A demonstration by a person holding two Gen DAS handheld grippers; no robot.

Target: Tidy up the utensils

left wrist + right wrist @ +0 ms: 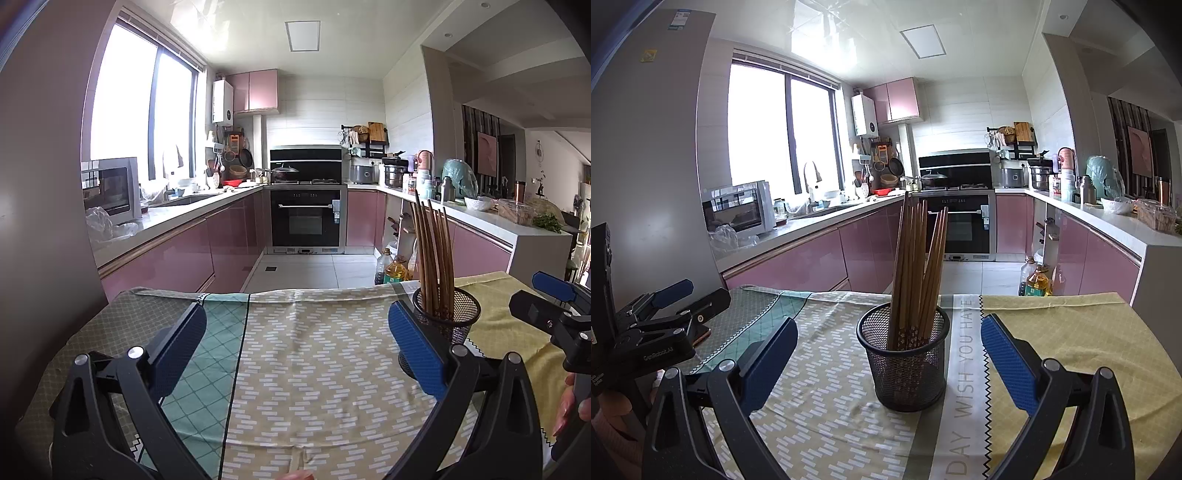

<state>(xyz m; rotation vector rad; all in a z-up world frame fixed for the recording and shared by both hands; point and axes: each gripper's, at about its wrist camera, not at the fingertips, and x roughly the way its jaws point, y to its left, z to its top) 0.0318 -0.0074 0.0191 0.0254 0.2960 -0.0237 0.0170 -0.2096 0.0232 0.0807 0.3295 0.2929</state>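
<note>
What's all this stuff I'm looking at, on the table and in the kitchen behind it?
chopsticks: a bundle, too overlapped to count, brown, standing in the holder
holder: one, black mesh, upright on the tablecloth
tablecloth: one, green, beige and yellow patches, printed words, covering the table
oven: one, black, built in under the hob at the back
pot: one, dark, on the hob
microwave: one, white, on the left counter
oil bottles: at least two, one yellow and one dark, on the floor at right
cabinets: several, pink, under the counters
left gripper: open, blue fingers, over bare cloth
right gripper: open, blue fingers either side of the holder, not touching
</note>
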